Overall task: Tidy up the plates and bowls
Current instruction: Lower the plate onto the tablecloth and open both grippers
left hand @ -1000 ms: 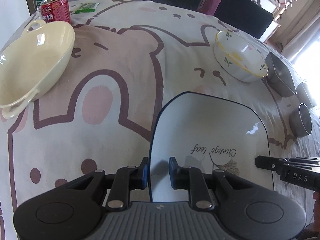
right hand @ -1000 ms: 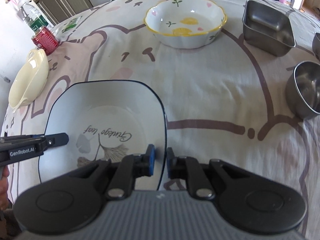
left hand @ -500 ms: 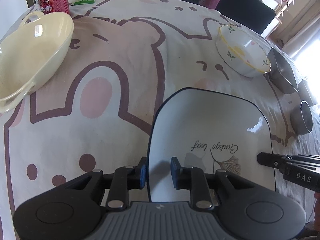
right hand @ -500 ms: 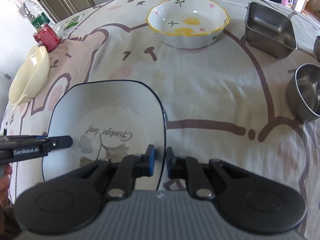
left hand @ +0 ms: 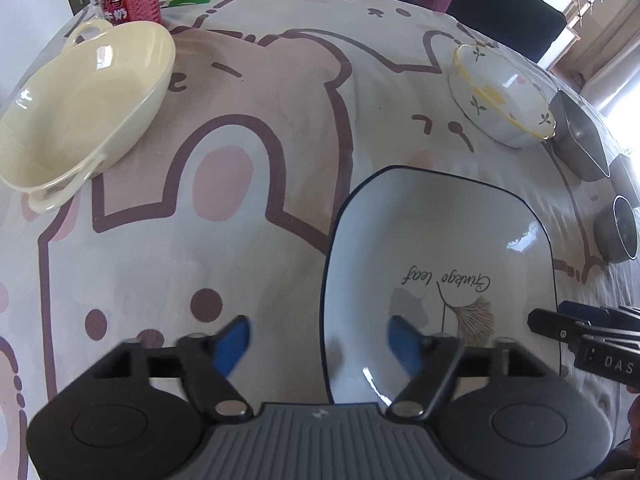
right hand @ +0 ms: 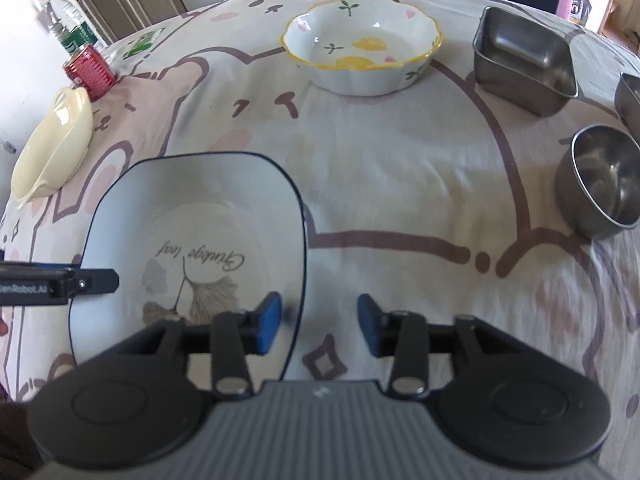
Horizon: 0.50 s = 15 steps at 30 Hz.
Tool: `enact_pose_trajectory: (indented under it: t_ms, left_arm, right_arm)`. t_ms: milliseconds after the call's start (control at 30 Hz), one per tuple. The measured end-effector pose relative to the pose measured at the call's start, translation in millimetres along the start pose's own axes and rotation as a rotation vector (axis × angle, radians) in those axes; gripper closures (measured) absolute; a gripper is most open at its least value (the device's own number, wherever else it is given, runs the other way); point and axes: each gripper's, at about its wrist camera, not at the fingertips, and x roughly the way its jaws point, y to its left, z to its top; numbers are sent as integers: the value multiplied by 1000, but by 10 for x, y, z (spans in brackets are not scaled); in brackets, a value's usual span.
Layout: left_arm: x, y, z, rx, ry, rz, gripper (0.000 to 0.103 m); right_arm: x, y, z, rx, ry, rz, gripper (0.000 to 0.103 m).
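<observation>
Straddling opposite rims of the square white plate (left hand: 440, 248), left gripper (left hand: 318, 342) and right gripper (right hand: 318, 320) are opening, pads clear. Navy-edged, leaf-printed, it lies on the tablecloth (right hand: 400, 184); floral bowl (right hand: 362, 54) beyond.

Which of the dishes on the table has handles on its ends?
The cream oval dish beside the red can. It has a loop handle at each end; the square plate, floral bowl and steel containers have none.
</observation>
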Motion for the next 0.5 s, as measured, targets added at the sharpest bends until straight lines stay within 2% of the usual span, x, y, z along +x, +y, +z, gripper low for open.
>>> enact_pose_trajectory:
  t_ms: [33, 100, 167, 233, 267, 400, 500]
  left_arm:
    - [-27, -13, -12, 7, -3, 6, 15]
    - [-90, -39, -33, 17, -12, 16, 11]
    - [-169, -55, -60, 12, -25, 26, 2]
    - [-263, -74, -76, 8, -41, 33, 1]
    - [-319, -85, -82, 5, -52, 33, 1]
    - [-609, -139, -70, 9, -111, 27, 0]
    - [-845, -116, -36, -25, -194, 61, 0]
  right_arm:
    - [-19, -5, -20, -2, -4, 4, 32]
    - [-75, -7, -65, -14, -17, 13, 26]
    - [-151, -9, -107, -40, -35, 28, 20]
    - [-235, -23, -149, -51, -52, 30, 5]
    - [-281, -35, -170, -53, -68, 33, 1]
    - [-443, -109, -195, -63, -126, 37, 0]
    - [-560, -141, -139, -64, -175, 21, 0]
